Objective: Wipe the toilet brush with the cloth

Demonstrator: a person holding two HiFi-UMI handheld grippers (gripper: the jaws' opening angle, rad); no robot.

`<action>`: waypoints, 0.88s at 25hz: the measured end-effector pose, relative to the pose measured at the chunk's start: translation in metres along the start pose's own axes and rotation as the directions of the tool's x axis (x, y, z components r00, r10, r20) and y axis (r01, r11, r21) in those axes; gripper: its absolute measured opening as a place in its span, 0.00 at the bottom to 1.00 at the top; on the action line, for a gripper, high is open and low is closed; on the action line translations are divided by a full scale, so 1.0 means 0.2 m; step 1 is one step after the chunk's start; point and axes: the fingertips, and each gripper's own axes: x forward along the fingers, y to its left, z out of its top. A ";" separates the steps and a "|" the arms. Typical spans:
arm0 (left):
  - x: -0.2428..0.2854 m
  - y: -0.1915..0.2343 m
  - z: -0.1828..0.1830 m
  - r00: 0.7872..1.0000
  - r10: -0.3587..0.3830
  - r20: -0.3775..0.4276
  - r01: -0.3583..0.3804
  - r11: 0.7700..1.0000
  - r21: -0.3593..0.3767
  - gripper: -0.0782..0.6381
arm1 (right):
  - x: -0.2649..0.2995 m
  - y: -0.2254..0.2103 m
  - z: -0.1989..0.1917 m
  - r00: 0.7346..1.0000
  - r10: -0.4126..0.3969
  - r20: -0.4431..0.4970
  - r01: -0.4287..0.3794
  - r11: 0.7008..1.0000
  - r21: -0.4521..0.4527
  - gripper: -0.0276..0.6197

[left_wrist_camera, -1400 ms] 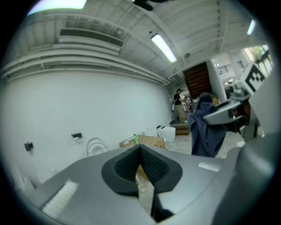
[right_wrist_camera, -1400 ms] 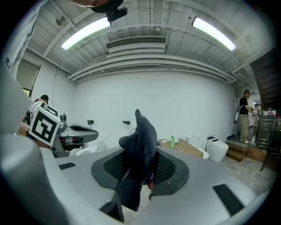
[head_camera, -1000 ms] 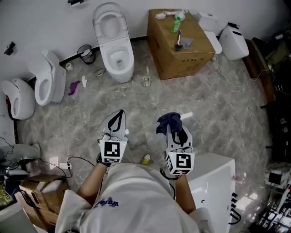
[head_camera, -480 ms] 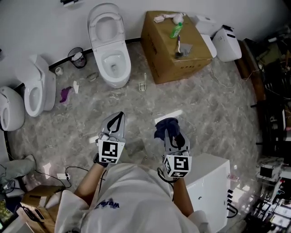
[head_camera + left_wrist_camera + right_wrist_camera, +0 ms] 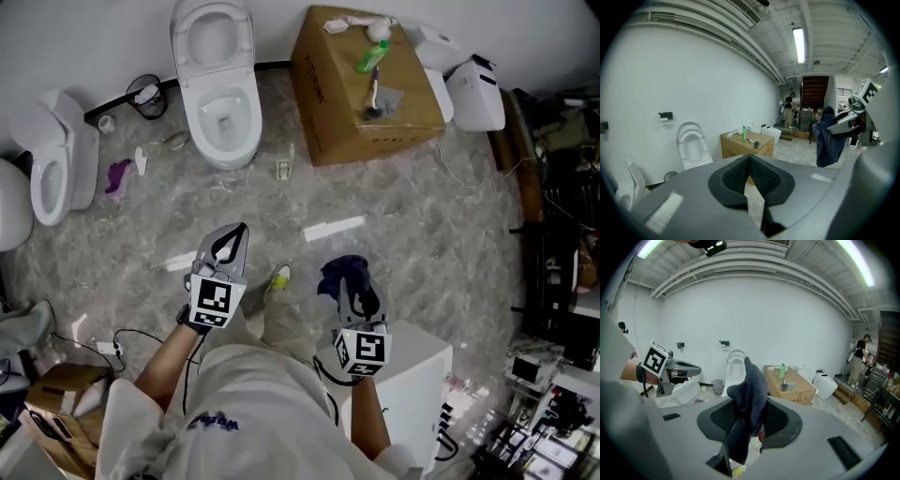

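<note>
Box (image 5: 328, 75) far right, well apart from both grippers. Brush (image 5: 373, 96) lies flat on box top, long axis roughly near-far, dark head toward near end. Brush almost straight ahead of right gripper (image 5: 354, 286), which is nearer; far-right of left gripper (image 5: 232, 239). Right jaws clamped on dark blue cloth (image 5: 335, 274), which hangs bunched. Left jaws closed together, empty.
</note>
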 end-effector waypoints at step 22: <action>0.69 0.02 -0.34 0.986 0.107 -0.129 -0.116 0.991 -0.063 0.11 | 1.03 -0.37 -0.41 0.979 0.169 -0.116 -0.174 0.984 -0.032 0.26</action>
